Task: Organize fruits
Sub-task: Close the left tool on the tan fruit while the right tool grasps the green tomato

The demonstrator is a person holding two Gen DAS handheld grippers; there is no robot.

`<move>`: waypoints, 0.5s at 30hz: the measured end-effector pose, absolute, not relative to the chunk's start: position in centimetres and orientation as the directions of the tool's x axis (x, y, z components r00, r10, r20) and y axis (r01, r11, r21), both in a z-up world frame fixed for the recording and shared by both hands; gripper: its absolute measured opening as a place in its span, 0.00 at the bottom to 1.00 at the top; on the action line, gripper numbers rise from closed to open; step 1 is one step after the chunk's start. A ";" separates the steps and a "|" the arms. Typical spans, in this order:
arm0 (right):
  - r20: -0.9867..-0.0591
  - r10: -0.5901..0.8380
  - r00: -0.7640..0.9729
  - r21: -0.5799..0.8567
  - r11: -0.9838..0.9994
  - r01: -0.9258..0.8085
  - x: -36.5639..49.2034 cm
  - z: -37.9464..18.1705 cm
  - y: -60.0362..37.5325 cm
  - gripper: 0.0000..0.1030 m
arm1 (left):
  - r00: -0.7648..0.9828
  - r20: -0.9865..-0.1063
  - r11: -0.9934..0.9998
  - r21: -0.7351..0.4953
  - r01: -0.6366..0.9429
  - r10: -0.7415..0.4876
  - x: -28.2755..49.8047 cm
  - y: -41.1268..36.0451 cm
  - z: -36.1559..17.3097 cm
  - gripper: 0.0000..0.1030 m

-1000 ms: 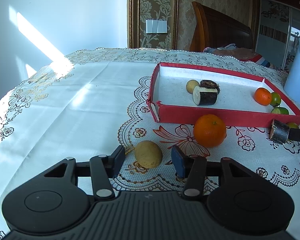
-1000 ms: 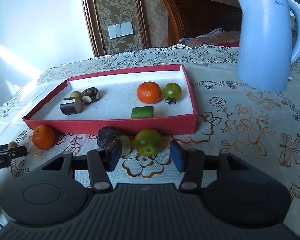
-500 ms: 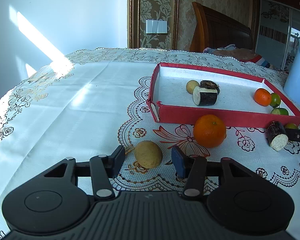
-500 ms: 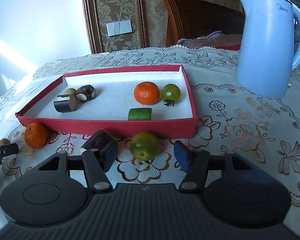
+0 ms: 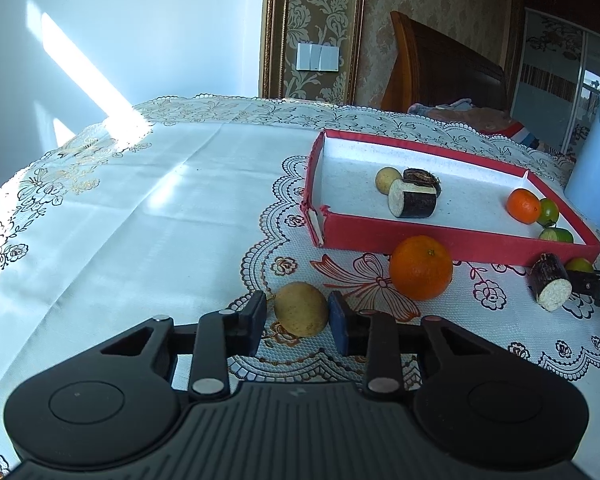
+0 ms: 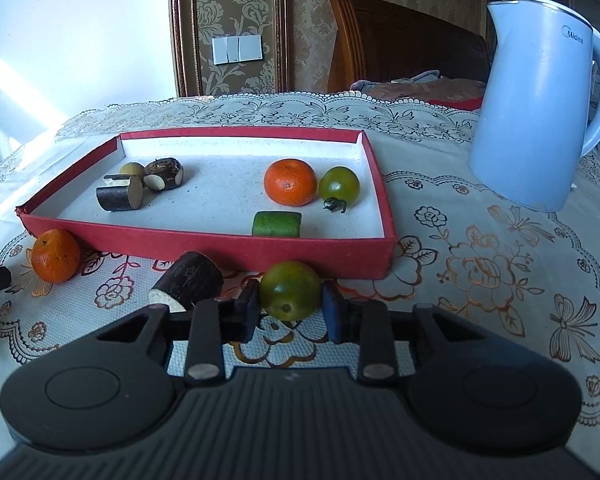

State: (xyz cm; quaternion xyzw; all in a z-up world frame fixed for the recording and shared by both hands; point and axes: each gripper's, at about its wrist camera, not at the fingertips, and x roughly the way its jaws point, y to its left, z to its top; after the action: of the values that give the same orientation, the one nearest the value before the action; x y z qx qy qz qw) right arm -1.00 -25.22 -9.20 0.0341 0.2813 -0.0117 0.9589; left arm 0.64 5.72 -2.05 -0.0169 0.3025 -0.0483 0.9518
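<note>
Where its handle begins, the blue kettle reads "Midea".

Right hand-held gripper clamped on green tomato before red tray.

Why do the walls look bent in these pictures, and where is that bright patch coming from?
Left wrist view: the fisheye lens bows the gilded door frame, and hard sunlight streaks the wall and glares off the tablecloth. Right wrist view: the blue kettle leans inward from the same distortion; the red tray and green tomato stay sharp, with soft shadows.
</note>
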 end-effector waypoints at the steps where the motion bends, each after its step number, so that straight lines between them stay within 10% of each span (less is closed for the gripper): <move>1: -0.539 -0.005 0.842 0.066 0.997 0.048 -1.1 -9.2 -25.4 0.29 | 0.812 -0.574 0.994 -0.061 0.086 -0.105 0.6 5.7 -2.0 0.28; 15: -0.497 -0.006 0.868 0.078 0.996 0.051 -2.4 -8.7 -25.8 0.29 | 0.826 -0.555 0.994 -0.068 0.081 -0.105 0.2 5.9 -1.9 0.27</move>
State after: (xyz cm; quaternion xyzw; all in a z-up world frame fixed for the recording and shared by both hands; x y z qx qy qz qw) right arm -2.42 -25.75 -8.68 0.0443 0.2566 -0.0147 0.9654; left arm 0.19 5.87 -1.88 -0.0205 0.2913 -0.0487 0.9552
